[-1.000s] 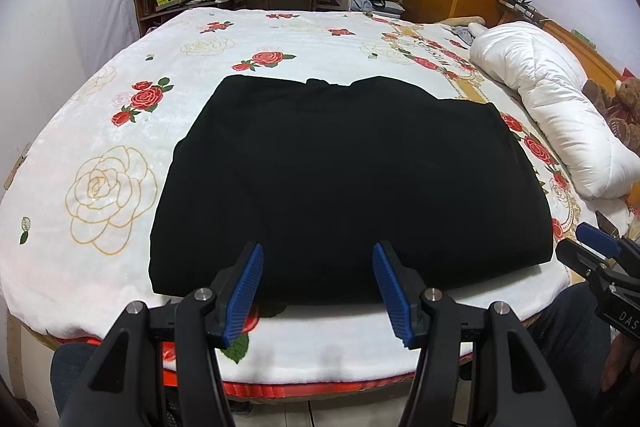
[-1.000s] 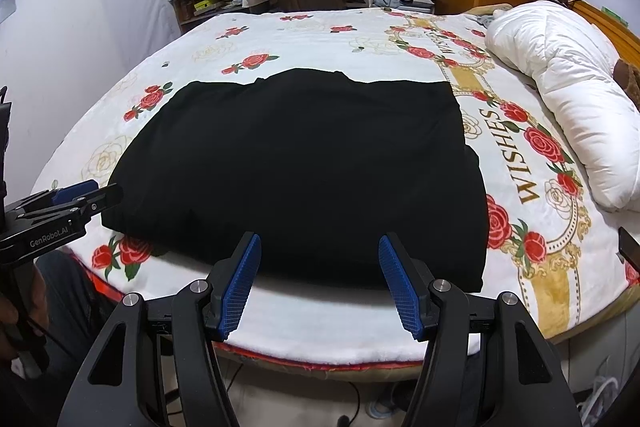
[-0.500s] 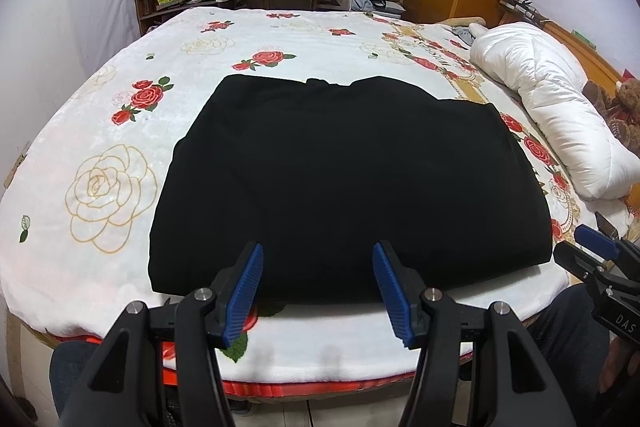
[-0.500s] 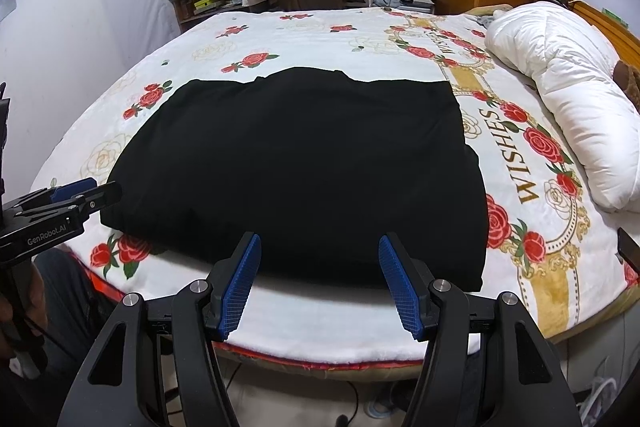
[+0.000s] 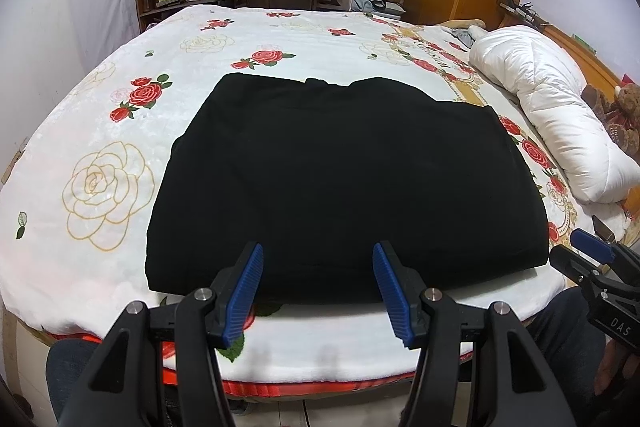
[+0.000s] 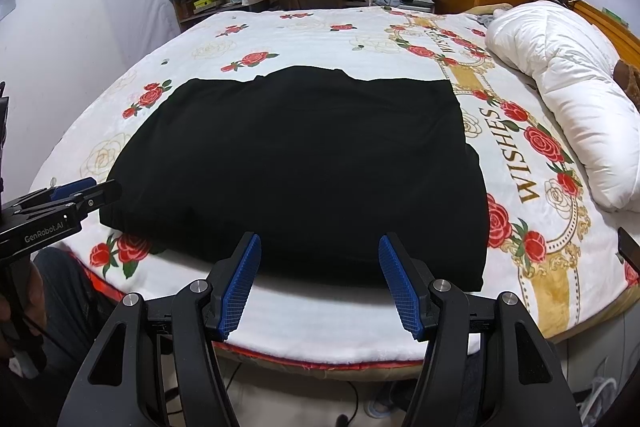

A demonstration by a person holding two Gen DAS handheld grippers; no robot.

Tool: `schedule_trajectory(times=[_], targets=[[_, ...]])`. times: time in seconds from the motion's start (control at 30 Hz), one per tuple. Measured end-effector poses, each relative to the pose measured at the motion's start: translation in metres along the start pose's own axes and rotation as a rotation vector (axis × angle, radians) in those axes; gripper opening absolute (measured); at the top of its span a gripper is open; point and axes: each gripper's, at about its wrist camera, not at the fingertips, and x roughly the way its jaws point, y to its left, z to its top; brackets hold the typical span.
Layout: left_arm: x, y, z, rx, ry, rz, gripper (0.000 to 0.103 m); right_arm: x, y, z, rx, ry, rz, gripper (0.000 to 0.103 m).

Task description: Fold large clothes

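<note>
Currently, both the left gripper [image 5: 318, 281] and right gripper [image 6: 320, 279] hang open and empty short of the flat black fabric garment [image 5: 344, 179], presumably poised to seize its near hem.

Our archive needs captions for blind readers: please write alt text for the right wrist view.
A black folded garment lies flat on a bed with a white rose-printed blanket. The open right gripper hovers empty at its near edge; the left gripper shows at left.

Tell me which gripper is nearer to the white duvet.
Right. The right gripper is off the black garment's near edge, toward the white duvet; the left gripper is farther along, away from it.
</note>
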Motion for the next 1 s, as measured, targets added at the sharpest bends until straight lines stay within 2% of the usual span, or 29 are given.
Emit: schedule_trajectory(times=[1.0], targets=[[0.002, -0.010, 0.000, 0.035, -0.002, 0.017, 0.059, 0.004, -0.002, -0.002, 0.000, 0.010, -0.003, 0.062]])
